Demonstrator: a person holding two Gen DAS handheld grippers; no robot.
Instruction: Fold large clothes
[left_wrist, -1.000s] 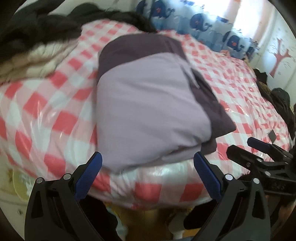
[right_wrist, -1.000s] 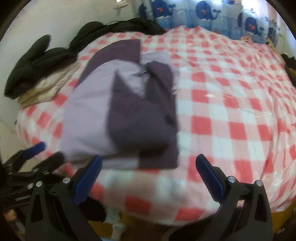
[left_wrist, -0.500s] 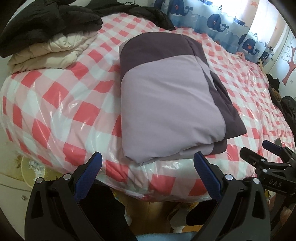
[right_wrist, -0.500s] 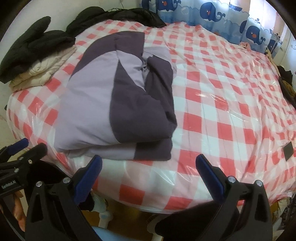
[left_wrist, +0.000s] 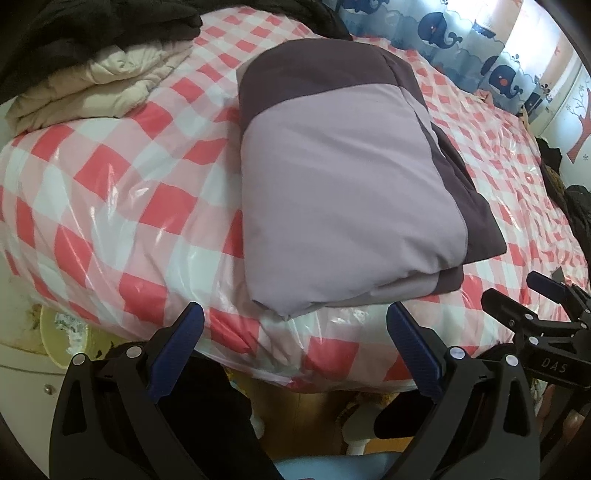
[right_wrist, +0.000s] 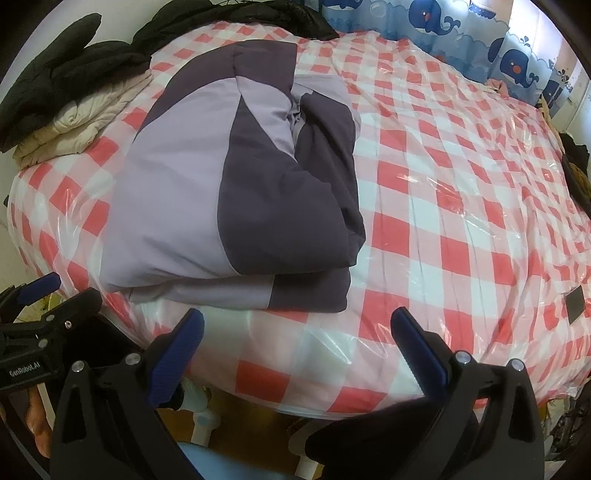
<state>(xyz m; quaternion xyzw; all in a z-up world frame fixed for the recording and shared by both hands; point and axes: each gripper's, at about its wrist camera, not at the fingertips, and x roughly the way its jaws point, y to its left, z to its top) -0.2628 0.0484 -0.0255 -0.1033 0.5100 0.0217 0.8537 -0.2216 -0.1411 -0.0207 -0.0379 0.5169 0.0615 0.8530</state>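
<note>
A lilac and dark purple padded garment (left_wrist: 343, 177) lies folded into a thick rectangle near the bed's front edge; the right wrist view shows its dark sleeve panels on top (right_wrist: 229, 192). My left gripper (left_wrist: 295, 332) hangs open just off the bed edge, below the garment's near corner, holding nothing. My right gripper (right_wrist: 295, 336) is also open and empty, in front of the garment's right end and apart from it. Each gripper shows at the side of the other's view: right gripper (left_wrist: 539, 306), left gripper (right_wrist: 44, 306).
The bed (right_wrist: 461, 206) has a red and white checked cover under clear plastic. A cream quilted garment (left_wrist: 103, 88) and black coats (right_wrist: 62, 85) are piled at its far left. A whale-print curtain (right_wrist: 461, 26) hangs behind. Dark clothes (left_wrist: 576, 206) lie at the right edge.
Both grippers have drawn back from the folded garment toward the bed's front edge and steadied. The garment lies unmoved; both grippers stayed open.
</note>
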